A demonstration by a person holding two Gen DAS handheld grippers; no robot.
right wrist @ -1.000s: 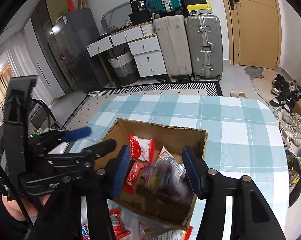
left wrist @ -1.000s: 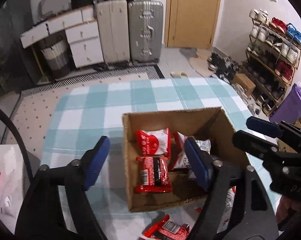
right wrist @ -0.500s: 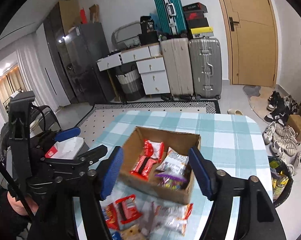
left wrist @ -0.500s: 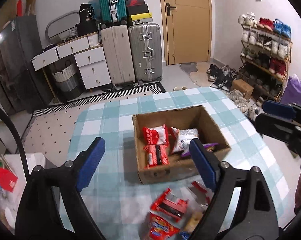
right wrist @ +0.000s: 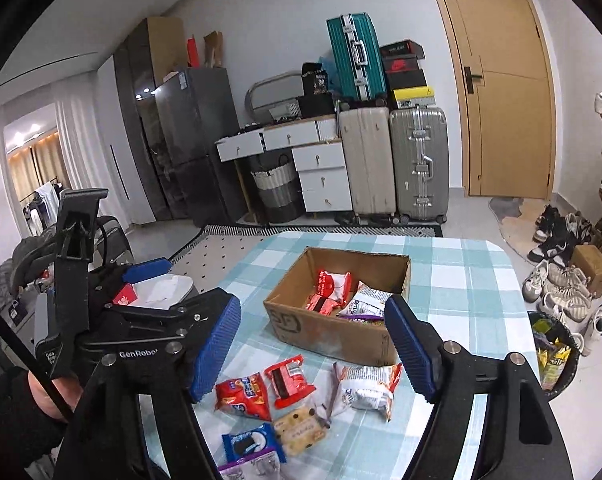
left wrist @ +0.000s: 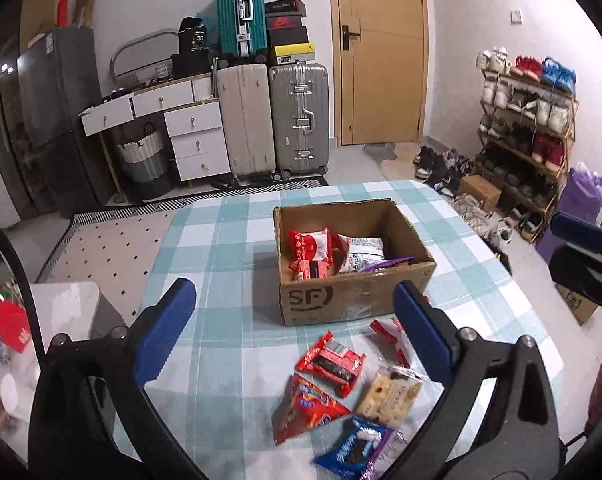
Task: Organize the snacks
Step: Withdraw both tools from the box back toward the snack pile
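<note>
Left gripper point(left wrist: 293, 336) is held spread and empty above the table point(left wrist: 221, 248); right gripper point(right wrist: 313, 344) likewise spread and empty. Several packets, among them a red-and-white packet point(left wrist: 311, 246), lie in the cardboard box point(left wrist: 353, 300) at the table's middle. Judged partly complete: six or so loose snacks point(right wrist: 297, 404) remain on the cloth before the box, near the grippers, unboxed.
</note>
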